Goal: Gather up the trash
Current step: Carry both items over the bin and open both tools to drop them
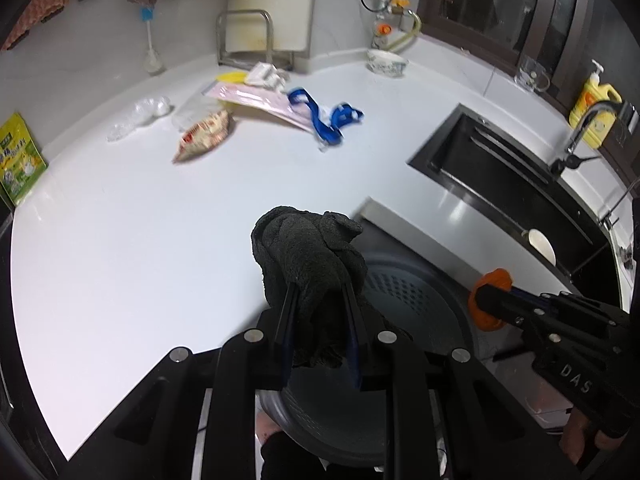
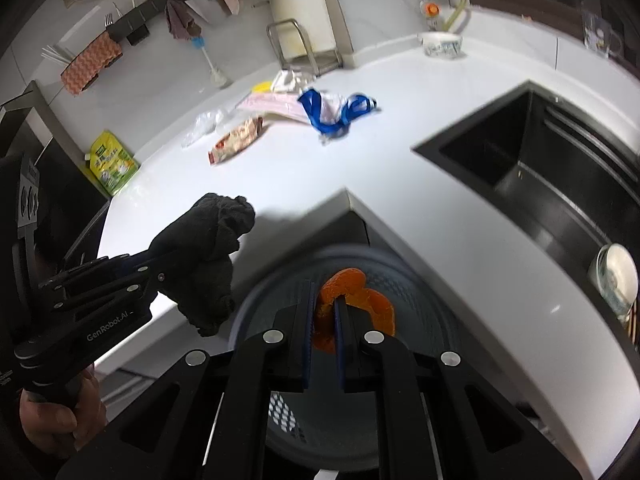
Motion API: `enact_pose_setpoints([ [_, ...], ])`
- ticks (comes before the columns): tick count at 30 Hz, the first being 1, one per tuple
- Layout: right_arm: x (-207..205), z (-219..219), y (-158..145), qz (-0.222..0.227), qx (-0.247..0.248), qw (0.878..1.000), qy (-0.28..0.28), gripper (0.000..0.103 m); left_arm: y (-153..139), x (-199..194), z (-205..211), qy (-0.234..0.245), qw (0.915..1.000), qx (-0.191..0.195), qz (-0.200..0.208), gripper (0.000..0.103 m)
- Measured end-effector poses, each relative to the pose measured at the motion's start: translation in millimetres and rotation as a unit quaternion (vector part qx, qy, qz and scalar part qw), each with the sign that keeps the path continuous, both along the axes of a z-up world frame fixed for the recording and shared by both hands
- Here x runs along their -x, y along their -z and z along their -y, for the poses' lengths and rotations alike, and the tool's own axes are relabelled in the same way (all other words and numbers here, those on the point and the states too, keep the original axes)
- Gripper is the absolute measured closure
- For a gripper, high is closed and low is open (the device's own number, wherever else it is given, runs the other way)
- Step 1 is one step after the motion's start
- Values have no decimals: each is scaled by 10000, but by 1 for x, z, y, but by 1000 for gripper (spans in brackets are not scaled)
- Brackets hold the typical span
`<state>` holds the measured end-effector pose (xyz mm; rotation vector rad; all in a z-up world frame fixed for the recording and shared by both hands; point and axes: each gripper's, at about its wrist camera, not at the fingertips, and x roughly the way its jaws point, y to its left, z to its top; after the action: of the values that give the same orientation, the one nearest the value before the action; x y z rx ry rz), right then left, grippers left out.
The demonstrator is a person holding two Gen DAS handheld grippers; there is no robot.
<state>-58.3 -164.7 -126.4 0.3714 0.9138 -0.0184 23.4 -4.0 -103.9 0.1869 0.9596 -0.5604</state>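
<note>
Above bin (image 2: 420, 312), both grippers down-tilted

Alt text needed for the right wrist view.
The right gripper, its jaws shut on a piece of orange peel, hangs above a grey bin beside a white counter. At left, the left gripper holds a crumpled black cloth; wrappers lie on the counter.

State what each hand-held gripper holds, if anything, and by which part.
Left hand-held gripper: dark cloth, clamped at its bunched lower part. Right hand-held gripper: orange peel, clamped at its left edge.
</note>
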Motion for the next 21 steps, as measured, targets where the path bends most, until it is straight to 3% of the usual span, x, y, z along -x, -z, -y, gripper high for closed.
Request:
enact_pose_setpoints([
  [12, 15, 0, 49, -403, -269, 9979, -441, 94, 35, 37, 21, -11, 9989, -335, -320, 81],
  [20, 15, 4, 62, -460, -315, 9963, -657, 92, 44, 44, 20, -221, 9981, -410, -407, 69],
  [21, 15, 4, 63, -467, -295, 9962, -667, 87, 46, 45, 19, -267, 9979, -433, -409, 61],
])
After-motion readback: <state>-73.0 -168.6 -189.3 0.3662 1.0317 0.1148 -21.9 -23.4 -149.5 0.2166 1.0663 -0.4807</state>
